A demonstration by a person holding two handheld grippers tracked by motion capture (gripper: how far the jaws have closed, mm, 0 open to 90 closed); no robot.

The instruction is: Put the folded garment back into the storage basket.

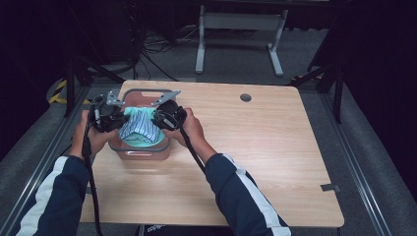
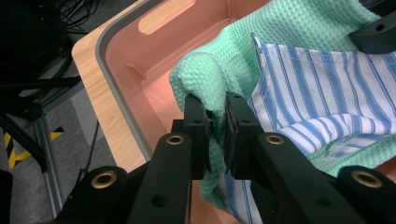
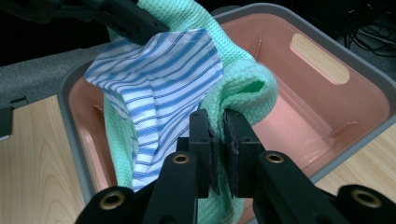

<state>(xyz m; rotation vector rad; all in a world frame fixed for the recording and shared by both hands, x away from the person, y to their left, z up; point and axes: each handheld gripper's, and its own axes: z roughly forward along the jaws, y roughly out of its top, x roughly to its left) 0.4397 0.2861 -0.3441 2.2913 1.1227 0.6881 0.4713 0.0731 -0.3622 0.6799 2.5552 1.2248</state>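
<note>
A pink bin with a grey rim point(image 1: 142, 152) point(image 2: 122, 60) point(image 3: 327, 88) stands on the wooden table at the left. A mint green waffle cloth point(image 1: 142, 142) point(image 2: 280, 32) point(image 3: 243, 79) hangs over it, with a blue-and-white striped cloth point(image 1: 140, 125) point(image 2: 327, 79) point(image 3: 159, 84) lying on it. My left gripper point(image 1: 118, 118) point(image 2: 215, 126) is shut on one folded edge of the green cloth. At the opposite edge my right gripper point(image 1: 158, 119) point(image 3: 218, 140) is shut on the same cloth. Both hold it stretched above the bin's inside.
The wooden table point(image 1: 255, 147) has a round cable hole point(image 1: 245, 97) at the back. Grey floor, black cables point(image 1: 157, 54) and a white desk frame point(image 1: 241, 34) lie beyond the far edge. The bin's handle slot point(image 3: 319, 57) faces the right gripper view.
</note>
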